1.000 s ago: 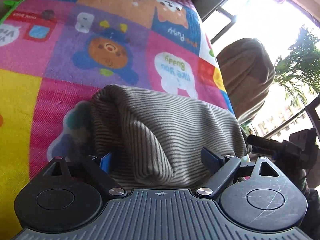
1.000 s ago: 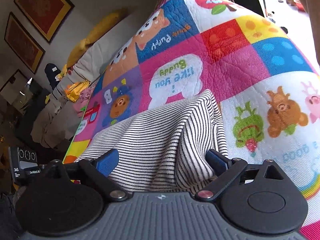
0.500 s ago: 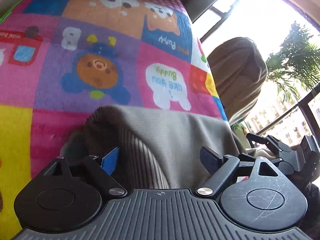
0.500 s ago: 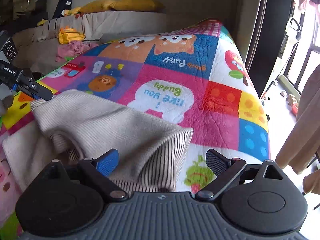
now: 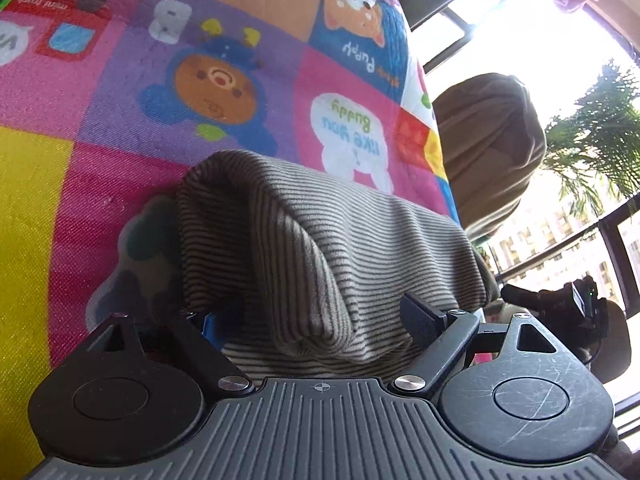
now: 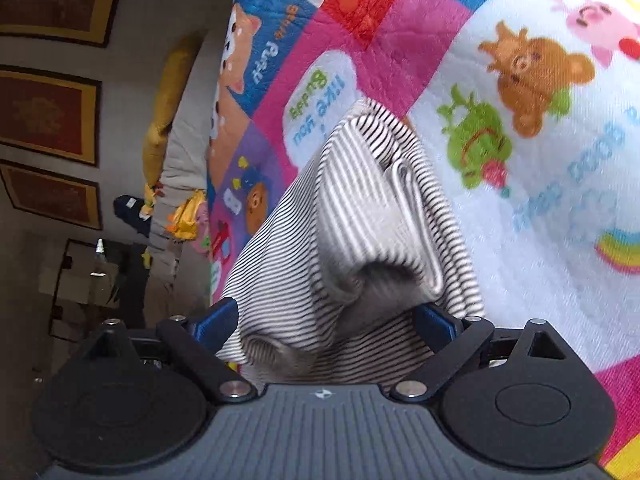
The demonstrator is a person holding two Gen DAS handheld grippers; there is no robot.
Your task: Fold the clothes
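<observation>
In the left wrist view the left gripper [image 5: 316,322] has its jaws set wide, with a bunched fold of one striped garment [image 5: 344,240] filling the gap between them; the cloth hides the blue pad on the left and reaches the right pad, but whether the two pads actually press it I cannot tell. In the right wrist view the right gripper [image 6: 326,322] stands the same way, jaws spread with the striped garment [image 6: 360,208] heaped between its two blue pads, and again the pinch itself is hidden by the fabric. The garment is a single piece, cream with thin dark stripes, doubled over on itself and lying on a colourful blanket [image 5: 120,128] printed in squares with cartoon bears, a dog and a speech bubble. From the left gripper's side the far fold rises in a rounded hump, and the other gripper [image 5: 560,300] shows dark at the garment's right end. Beyond the blanket's edge hangs one brown curtain [image 5: 492,148] bundled before a bright window [image 5: 540,40], with one green plant [image 5: 600,140] outside. From the right gripper's side, three framed pictures [image 6: 48,116] hang on the wall, and a yellow pillow [image 6: 168,92] lies on a second bed [image 6: 180,160] past the blanket [image 6: 540,220].
</observation>
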